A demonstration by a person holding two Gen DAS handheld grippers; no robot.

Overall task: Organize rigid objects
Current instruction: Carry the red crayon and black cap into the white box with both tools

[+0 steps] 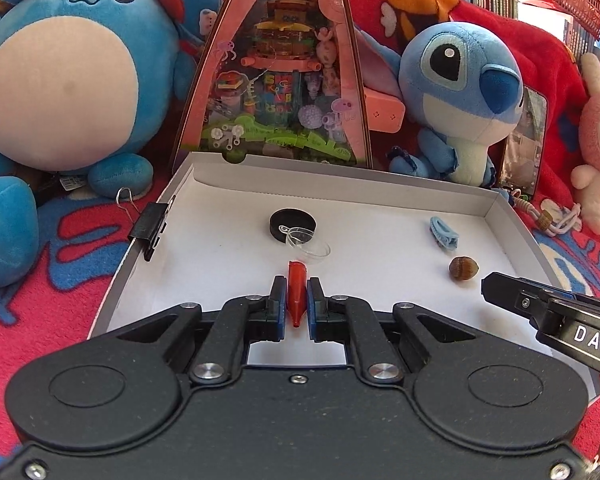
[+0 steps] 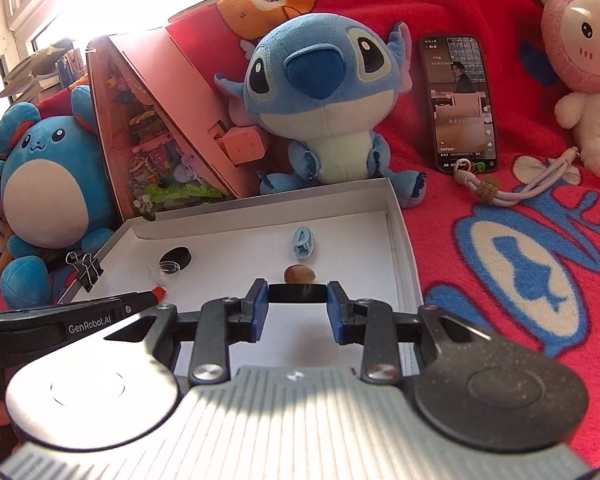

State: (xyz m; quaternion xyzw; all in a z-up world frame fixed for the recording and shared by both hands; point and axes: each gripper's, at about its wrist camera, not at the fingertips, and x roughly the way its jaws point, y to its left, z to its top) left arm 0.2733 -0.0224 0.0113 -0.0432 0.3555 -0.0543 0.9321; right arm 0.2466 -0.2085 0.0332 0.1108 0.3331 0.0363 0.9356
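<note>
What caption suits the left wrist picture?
Left gripper clamps a red piece over the white box.

left gripper (image 1: 296, 296) pinched tight on a red piece; right gripper (image 2: 297, 294) clamps a black piece, both tilted downward.

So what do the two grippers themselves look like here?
The left gripper has a black body with round covers, black linkage arms with silver rivets, and blue pads; its side reads "GenRobot.AI". The right gripper has a ribbed grey body, one black round cover, black linkages, blue pads, and white "DAS" lettering on its side.
</note>
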